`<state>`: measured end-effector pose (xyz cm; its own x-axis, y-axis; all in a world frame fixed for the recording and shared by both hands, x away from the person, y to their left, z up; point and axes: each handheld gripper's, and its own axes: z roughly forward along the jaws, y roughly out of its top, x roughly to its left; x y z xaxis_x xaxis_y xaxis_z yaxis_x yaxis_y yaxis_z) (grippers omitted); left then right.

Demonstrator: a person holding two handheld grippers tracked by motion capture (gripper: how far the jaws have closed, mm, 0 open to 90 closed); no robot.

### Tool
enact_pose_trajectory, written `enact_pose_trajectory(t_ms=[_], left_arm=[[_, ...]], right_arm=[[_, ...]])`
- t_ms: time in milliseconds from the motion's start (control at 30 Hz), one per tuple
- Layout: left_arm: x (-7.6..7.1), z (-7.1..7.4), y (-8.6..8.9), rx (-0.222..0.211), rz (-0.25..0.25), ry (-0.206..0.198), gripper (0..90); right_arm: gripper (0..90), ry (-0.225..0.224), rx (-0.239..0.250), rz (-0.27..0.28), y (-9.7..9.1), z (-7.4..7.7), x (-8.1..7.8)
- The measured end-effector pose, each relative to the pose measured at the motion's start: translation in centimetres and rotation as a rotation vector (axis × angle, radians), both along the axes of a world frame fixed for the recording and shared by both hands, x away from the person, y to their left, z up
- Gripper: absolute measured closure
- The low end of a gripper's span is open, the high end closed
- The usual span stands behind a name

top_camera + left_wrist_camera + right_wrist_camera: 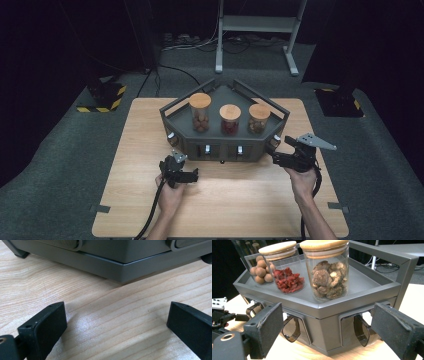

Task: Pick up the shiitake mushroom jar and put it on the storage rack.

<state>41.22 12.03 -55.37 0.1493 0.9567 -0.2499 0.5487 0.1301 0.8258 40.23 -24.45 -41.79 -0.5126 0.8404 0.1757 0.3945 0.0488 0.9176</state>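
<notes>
Partly cut off in the left gripper view, the grey rack (120, 267) is showing just its base edge above bare wooden table (105, 315). Across the high view, the rack is occupying the table's far half, leaving the near half open. Three cork-lidded jars are standing on its top: mushrooms (328, 281), red berries (288, 280), brown balls (260, 271). Both the left gripper (181, 170) and right gripper (285, 152) are hovering wide-jawed, empty, just beside its front.

Light wooden desk (125, 200) with one grey rack

A grey angular rack (225, 142) stands directly on the desk's far middle, resting on short dark feet; the near boards lie bare.
</notes>
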Motion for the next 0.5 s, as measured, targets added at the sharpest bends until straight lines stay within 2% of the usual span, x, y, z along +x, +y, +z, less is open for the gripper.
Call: enact_pose_trajectory(t_ms=[500], left_arm=[[0.0, 0.0, 0.0, 0.0, 0.001, 0.0, 2.4]], right_arm=[[10.4, 0.019, 0.004, -0.012, -0.5, -1.2, -0.5]])
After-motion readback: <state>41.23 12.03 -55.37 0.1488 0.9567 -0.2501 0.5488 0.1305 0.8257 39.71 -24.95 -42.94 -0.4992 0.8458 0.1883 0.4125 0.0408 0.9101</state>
